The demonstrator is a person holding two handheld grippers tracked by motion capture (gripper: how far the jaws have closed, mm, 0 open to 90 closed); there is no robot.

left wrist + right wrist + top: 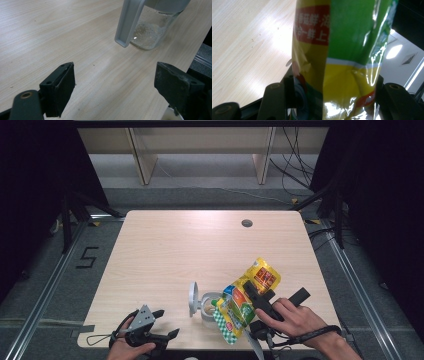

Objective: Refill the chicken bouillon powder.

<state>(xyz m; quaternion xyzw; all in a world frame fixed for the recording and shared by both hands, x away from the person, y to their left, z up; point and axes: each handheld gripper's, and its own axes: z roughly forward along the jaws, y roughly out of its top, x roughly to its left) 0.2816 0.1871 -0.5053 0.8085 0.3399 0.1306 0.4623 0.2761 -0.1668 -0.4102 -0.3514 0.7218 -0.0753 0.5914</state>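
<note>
A yellow and green food pouch point(239, 306) is tilted low over a small glass jar point(208, 305) near the table's front edge, and my right gripper point(251, 292) is shut on its middle. In the right gripper view the pouch point(342, 50) sits squeezed between the jaws of my right gripper point(334, 100). The jar's grey hinged lid point(193, 298) stands open to its left. Pale grains lie in the bottom of the jar point(152, 32), and the lid point(128, 22) hangs in front of it. My left gripper point(168, 322) rests open at the front left, aimed at the jar with nothing between its jaws point(115, 85).
The light wooden table point(175, 250) has a round cable hole point(247, 223) at the back right. Bare wood stretches behind and to the left of the jar. Wooden shelf legs point(142, 160) and loose cables point(295, 170) lie on the floor beyond the table.
</note>
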